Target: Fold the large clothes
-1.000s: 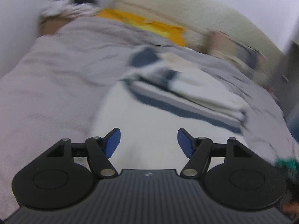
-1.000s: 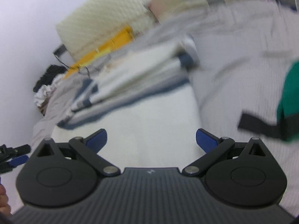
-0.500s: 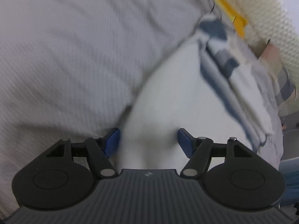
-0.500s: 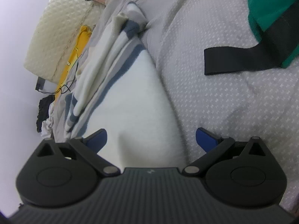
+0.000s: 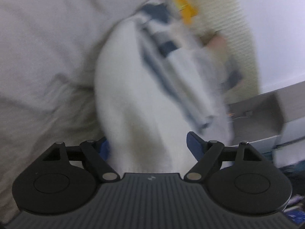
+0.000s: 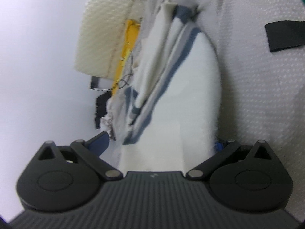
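Observation:
A large white garment (image 5: 137,95) with blue and grey stripes (image 5: 171,63) lies folded on a grey bedspread (image 5: 47,38). My left gripper (image 5: 148,145) is low over its near edge. Its jaws are opening, and the white cloth runs between them without being pinched. One blue fingertip (image 5: 103,146) is half hidden behind the cloth edge. In the right wrist view the same white garment (image 6: 186,99) passes between the wide-open jaws of my right gripper (image 6: 160,143). The cloth partly covers that gripper's outer fingertip (image 6: 219,146). Both views are blurred.
A green garment's black strap (image 6: 282,36) lies on the bedspread (image 6: 257,95) to the right. A cream quilted headboard (image 6: 103,38) and a yellow item (image 6: 129,38) stand at the bed's far end, beside a dark clothes pile (image 6: 103,110). Grey furniture (image 5: 266,110) stands beside the bed.
Both grippers have dropped closer to the white garment and rolled, so the bed now looks tilted. The cloth now sits between both pairs of jaws. The left jaws have widened.

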